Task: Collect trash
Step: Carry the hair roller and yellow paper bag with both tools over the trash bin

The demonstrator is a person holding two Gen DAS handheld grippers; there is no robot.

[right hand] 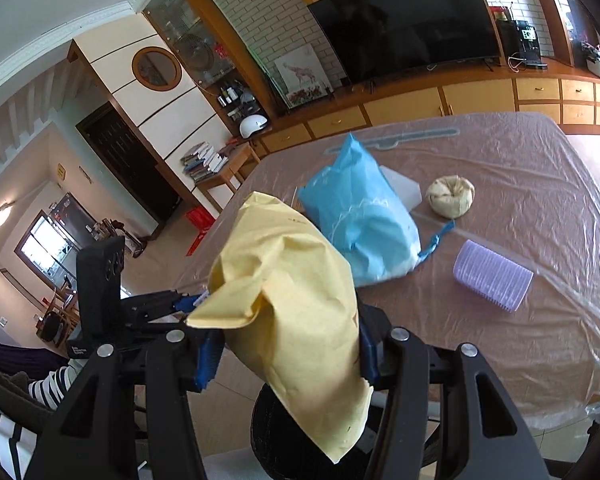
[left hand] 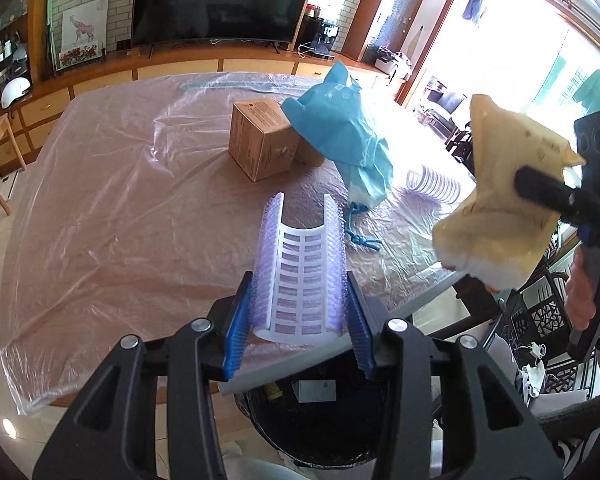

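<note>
in the left wrist view the left gripper fills the bottom centre, its blue-padded fingers clenched on a lilac hair roller that has been split open into a trough, white ribbed inside showing. below it, at the bottom centre, sits the dark bin with scraps inside, just off the edge of the worktop, which is covered in clear plastic sheeting. beyond the roller, in the middle of the frame, a cardboard box stands touching a crumpled blue plastic bag, whose knotted tie trails down toward the roller. a second lilac roller lies on its side right of the bag. at the right edge the right gripper holds a yellow padded envelope in the air, with a hand on its grip lower right.

in the right wrist view the right gripper at the bottom centre has its fingers clamped on the yellow padded envelope, which hangs above the bin. behind it on the worktop lie the blue plastic bag, a round beige bundle to its right, and the lilac roller at right centre. the left gripper shows at the left, beside the envelope.
</note>
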